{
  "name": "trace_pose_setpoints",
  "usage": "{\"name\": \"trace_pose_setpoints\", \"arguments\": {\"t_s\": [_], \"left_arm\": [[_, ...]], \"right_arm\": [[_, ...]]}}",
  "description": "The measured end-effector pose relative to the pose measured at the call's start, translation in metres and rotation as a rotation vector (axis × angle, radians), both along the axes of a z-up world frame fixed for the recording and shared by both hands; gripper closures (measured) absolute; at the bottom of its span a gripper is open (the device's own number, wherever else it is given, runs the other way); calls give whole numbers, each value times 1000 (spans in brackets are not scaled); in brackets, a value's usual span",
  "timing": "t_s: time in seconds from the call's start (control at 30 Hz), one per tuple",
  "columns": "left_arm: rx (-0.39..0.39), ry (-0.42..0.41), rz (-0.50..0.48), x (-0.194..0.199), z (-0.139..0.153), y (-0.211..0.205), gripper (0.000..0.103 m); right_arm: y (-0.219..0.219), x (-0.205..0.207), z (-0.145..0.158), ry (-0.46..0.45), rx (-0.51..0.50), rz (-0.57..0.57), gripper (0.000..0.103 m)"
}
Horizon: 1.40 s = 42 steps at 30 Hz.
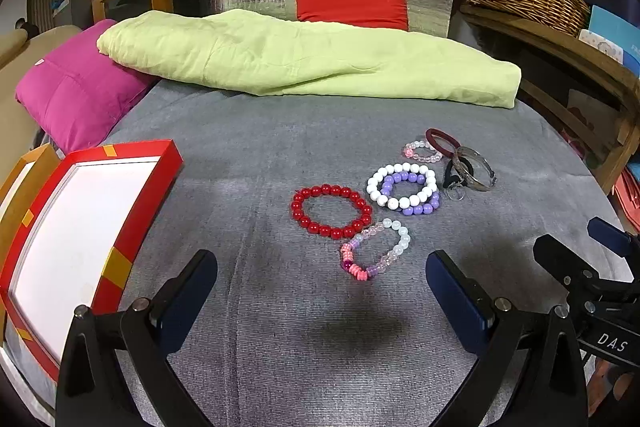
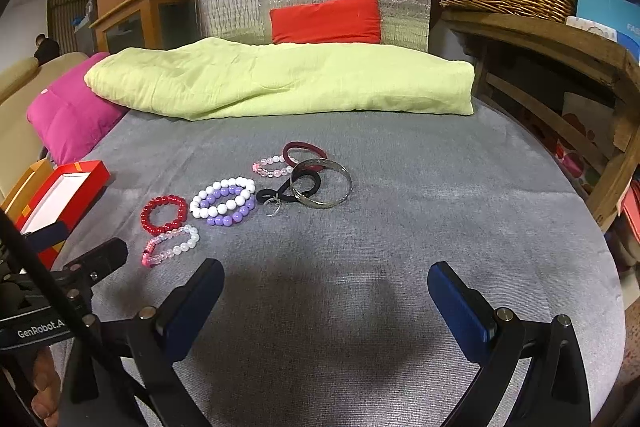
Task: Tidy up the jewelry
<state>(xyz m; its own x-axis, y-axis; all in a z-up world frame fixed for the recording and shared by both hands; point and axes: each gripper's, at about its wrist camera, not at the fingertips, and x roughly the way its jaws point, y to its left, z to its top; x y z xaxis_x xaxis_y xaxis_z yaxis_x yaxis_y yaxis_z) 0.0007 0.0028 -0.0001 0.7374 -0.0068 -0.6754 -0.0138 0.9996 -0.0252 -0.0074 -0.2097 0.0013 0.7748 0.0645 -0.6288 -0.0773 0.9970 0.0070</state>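
With nothing yet boxed, both grippers [image 1: 322,283] [image 2: 326,291] hover spread and empty; next, grasp the near pastel bracelet [image 1: 376,249] for the red box [image 1: 120,223].

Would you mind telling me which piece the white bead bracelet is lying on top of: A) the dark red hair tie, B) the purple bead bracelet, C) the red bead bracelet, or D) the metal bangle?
B: the white bead bracelet overlaps the purple bead bracelet, and lies apart from the rest.
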Motion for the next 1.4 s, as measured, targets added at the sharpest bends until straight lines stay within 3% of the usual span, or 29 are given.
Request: {"name": "trace_pose_setpoints", "arguments": {"t_s": [1.23, 1.4], "left_arm": [[-6, 9, 5, -1, 0, 2, 0], [-11, 29, 34, 4, -4, 11, 0]], "right_arm": [[-1, -1, 0, -44, 1, -2, 0], [-14, 9, 0, 4, 68, -18, 1]]}}
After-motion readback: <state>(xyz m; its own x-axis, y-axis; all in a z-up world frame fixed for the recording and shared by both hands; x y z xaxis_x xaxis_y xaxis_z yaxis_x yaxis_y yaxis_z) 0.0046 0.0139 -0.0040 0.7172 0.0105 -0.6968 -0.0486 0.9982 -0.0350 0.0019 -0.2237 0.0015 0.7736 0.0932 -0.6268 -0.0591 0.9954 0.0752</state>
